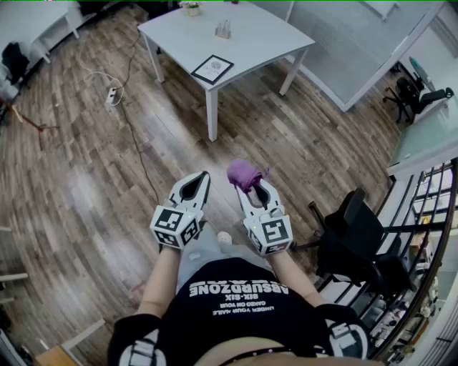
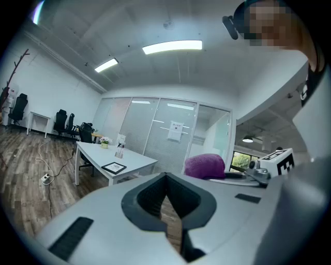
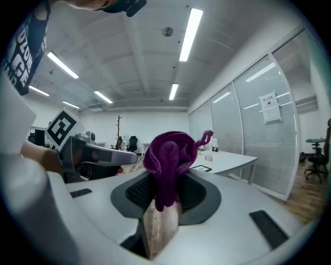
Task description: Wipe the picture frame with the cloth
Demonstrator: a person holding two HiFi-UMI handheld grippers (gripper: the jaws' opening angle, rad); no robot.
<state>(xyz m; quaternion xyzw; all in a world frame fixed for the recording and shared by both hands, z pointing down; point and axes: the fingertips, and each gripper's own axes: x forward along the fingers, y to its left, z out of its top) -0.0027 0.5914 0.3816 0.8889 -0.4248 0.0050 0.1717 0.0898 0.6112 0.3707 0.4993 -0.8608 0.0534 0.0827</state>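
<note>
Right claw (image 3: 163, 192): jaws pinched shut on the purple cloth (image 3: 168, 152). Most of the cloth sits as a wad above the jaw tips, and a short tail hangs down between them. The grip looks secure.

Left claw (image 2: 166, 180): jaws closed tip to tip with nothing between them, just beside the right one. I hold both in front of my waist, over the wooden floor (image 1: 93, 200).

Picture frame (image 1: 212, 68): lies flat near the front corner of the white table (image 1: 257, 39), ahead and well apart from both claws. A small plant pot (image 1: 190, 8) stands at the table's far side, clear of the frame.

Judgement: wiping is not yet begun; the step in hand is the approach.
- Walk up with the cloth clamped, without loosening it.
- Come down wad first, so fabric and not jaw tips meets the glass.
- The frame looks light and sits close to the table's edge, so I expect it to slide under a stroke.
- Steady its border with the left claw and stroke inward, away from the edge.
- A cable (image 1: 139, 161) trails over the floor left of my path, so step to its right.
</note>
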